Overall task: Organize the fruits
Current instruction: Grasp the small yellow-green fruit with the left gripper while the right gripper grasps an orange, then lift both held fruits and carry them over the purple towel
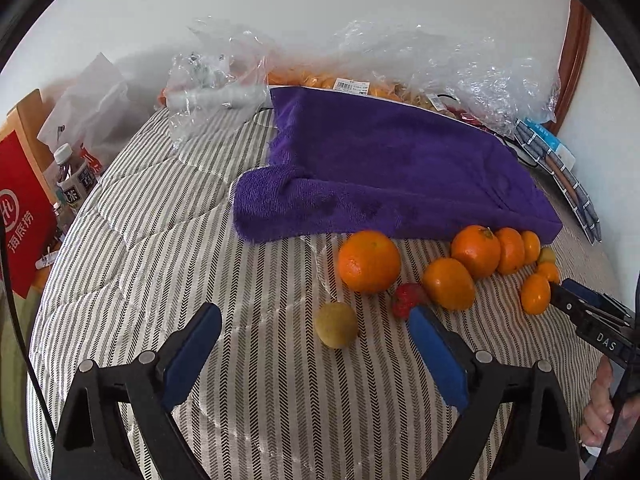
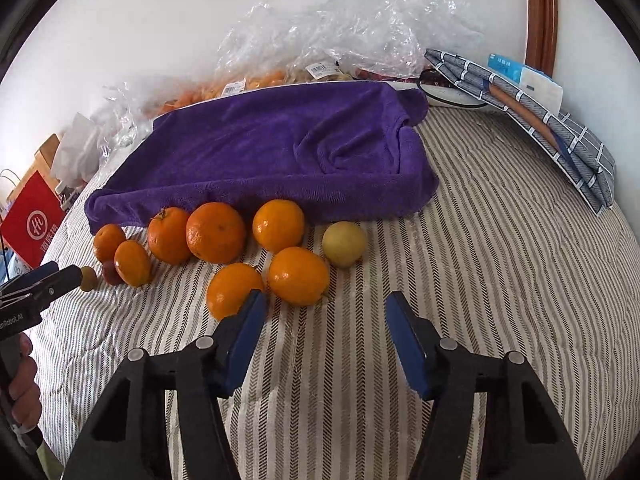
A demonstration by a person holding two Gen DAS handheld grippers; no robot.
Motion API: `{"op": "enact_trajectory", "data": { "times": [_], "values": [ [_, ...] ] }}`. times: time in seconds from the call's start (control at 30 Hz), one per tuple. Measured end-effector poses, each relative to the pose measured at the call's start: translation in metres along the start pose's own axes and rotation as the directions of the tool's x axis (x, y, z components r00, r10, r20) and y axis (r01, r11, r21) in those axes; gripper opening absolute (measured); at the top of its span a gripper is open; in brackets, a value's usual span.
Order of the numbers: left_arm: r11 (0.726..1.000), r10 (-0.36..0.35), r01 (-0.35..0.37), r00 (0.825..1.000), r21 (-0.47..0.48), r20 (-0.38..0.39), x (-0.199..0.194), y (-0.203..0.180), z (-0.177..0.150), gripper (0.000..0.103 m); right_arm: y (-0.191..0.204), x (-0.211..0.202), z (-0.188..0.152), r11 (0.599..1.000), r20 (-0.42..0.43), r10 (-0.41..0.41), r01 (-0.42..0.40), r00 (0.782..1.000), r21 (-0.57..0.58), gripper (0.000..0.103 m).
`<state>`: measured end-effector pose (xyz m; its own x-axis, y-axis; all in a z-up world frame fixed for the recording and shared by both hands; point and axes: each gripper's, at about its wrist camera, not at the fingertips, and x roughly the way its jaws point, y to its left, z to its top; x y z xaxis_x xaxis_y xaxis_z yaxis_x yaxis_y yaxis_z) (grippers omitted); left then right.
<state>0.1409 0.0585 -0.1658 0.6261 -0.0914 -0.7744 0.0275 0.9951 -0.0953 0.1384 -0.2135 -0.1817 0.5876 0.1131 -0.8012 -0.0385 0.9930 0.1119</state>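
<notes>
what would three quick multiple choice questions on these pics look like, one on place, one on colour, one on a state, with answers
1. Where do the loose oranges lie?
a) on top of the towel
b) on the striped cloth, in front of the towel
c) on a plate

2. What colour is the towel?
a) green
b) white
c) purple

3. How is the right gripper?
a) open, nothing between its fingers
b) shut on an orange
c) shut on the towel

Answers:
1 b: the oranges sit on the striped cloth along the towel's near edge.
2 c: the towel is purple all over.
3 a: the blue pads stand apart with only striped cloth showing between them.
</notes>
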Motion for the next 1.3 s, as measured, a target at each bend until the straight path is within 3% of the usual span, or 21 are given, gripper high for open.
{"op": "enact_trajectory", "data": {
  "times": [0.13,0.27,0.33,0.57,0.73,0.8,1.07,1.13,1.3],
  "values": [
    [1.000,-0.019,0.019,1.000,-0.010,0.007,0.002,0.003,0.001,0.094,0.002,0.008,0.005,1.000,0.011,0.017,-0.017,1.000,0.011,0.056],
    [0.999,-0.042,0.042,0.999,-0.019,-0.008,0.008,0.005,-0.001,0.091,0.004,0.013,0.009,1.000,0.014,0.030,-0.030,0.999,0.004,0.045],
    [0.998,-0.049,0.048,0.999,-0.027,-0.021,0.010,0.006,-0.003,0.085,0.006,0.012,0.008,0.999,0.011,0.041,-0.041,0.999,-0.009,0.032],
    [0.999,-0.049,0.049,0.999,-0.009,-0.022,0.013,0.001,-0.007,0.073,0.001,-0.004,-0.009,1.000,0.019,0.024,-0.025,1.000,0.013,0.032],
    [0.999,-0.034,0.034,0.999,-0.006,0.018,0.013,0.002,-0.008,0.054,-0.004,-0.015,-0.022,1.000,0.022,-0.001,0.000,1.000,0.028,0.032],
    [0.998,-0.067,0.068,0.998,-0.012,0.021,0.013,0.004,-0.009,0.044,-0.004,-0.016,-0.024,1.000,0.023,-0.005,0.005,1.000,0.029,0.032],
    [0.997,-0.064,0.065,0.998,-0.051,0.028,0.012,0.011,-0.010,0.033,-0.008,-0.013,-0.022,0.998,0.026,-0.029,0.028,0.999,0.052,0.032],
    [0.996,-0.050,0.052,0.998,-0.072,0.030,0.011,0.014,-0.011,0.023,-0.010,-0.013,-0.021,0.998,0.027,-0.024,0.022,0.999,0.064,0.032],
    [0.982,-0.138,0.143,0.989,-0.124,0.049,0.011,0.026,-0.013,0.023,-0.009,-0.013,-0.021,0.998,0.026,-0.033,0.032,0.999,0.063,0.032]
  ]
}}
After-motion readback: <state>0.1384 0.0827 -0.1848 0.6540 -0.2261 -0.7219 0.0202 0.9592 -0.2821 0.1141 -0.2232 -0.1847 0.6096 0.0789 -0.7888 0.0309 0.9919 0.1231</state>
